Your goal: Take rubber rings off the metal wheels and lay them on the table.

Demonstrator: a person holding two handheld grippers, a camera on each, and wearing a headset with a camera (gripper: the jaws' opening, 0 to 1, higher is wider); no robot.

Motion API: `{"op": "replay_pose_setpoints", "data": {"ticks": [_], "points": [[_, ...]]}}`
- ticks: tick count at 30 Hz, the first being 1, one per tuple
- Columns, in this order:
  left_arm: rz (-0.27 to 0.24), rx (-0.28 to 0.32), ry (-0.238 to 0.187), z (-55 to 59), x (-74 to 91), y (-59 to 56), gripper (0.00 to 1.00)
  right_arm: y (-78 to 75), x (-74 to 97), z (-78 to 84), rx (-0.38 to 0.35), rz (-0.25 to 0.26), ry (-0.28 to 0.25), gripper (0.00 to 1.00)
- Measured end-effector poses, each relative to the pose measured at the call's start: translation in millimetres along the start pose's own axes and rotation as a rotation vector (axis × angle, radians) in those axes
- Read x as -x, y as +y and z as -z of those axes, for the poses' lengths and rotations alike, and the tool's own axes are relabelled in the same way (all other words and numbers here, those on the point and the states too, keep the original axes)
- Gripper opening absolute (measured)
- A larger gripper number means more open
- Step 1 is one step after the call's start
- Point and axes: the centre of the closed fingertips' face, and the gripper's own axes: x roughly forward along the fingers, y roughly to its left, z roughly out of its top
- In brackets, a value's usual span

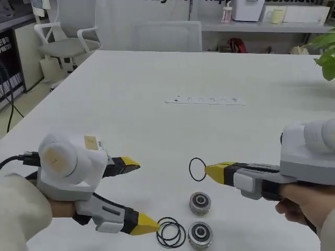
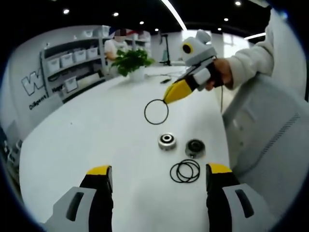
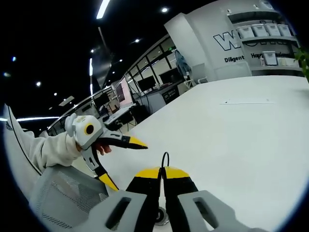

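Note:
My right gripper (image 1: 210,172) hovers over the white table (image 1: 157,89), shut on a thin black rubber ring (image 1: 197,169) that hangs from its yellow tips. The left gripper view shows that ring (image 2: 156,111) dangling above the table. Two metal wheels (image 1: 200,203) (image 1: 200,234) lie flat just below it. A small pile of loose black rings (image 1: 170,231) rests left of the nearer wheel. My left gripper (image 1: 138,194) stands open beside that pile, holding nothing. In its own view the left gripper (image 2: 159,170) frames the rings (image 2: 185,170) and both wheels (image 2: 167,141) (image 2: 195,147).
A white power strip (image 1: 207,100) lies mid-table beyond the work. Chairs (image 1: 65,44) stand at the far left edge, and a green plant (image 1: 327,52) leans in at the right. A shelf with boxes runs along the back wall.

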Motion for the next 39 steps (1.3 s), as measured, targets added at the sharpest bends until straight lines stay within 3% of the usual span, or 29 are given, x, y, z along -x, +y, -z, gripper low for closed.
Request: {"op": "replay_pose_setpoints", "data": {"ticks": [4,9,19,25,31,39], "points": [[0.000,-0.022,0.035,6.6,-0.8,-1.0,0.82,13.1,-7.6,14.5,-0.003,-0.045,0.052,0.00],[0.044,-0.032,0.064,13.8,-4.3,-11.0,0.87,25.3,-14.4,27.9,0.019,-0.079,0.103,0.00],[0.093,-0.060,0.140,31.6,-7.4,-20.6,0.87,31.5,-21.5,50.8,0.065,-0.109,0.188,0.00],[0.101,-0.054,0.140,32.6,-7.7,-22.3,0.86,32.2,-23.8,66.7,0.071,-0.112,0.237,0.00],[0.109,-0.055,0.147,35.3,-7.6,-25.7,0.86,34.2,-25.7,85.1,0.132,-0.111,0.297,0.00],[0.108,-0.055,0.147,35.6,-7.0,-25.2,0.86,34.8,-27.6,90.7,0.182,-0.113,0.319,0.00]]}}
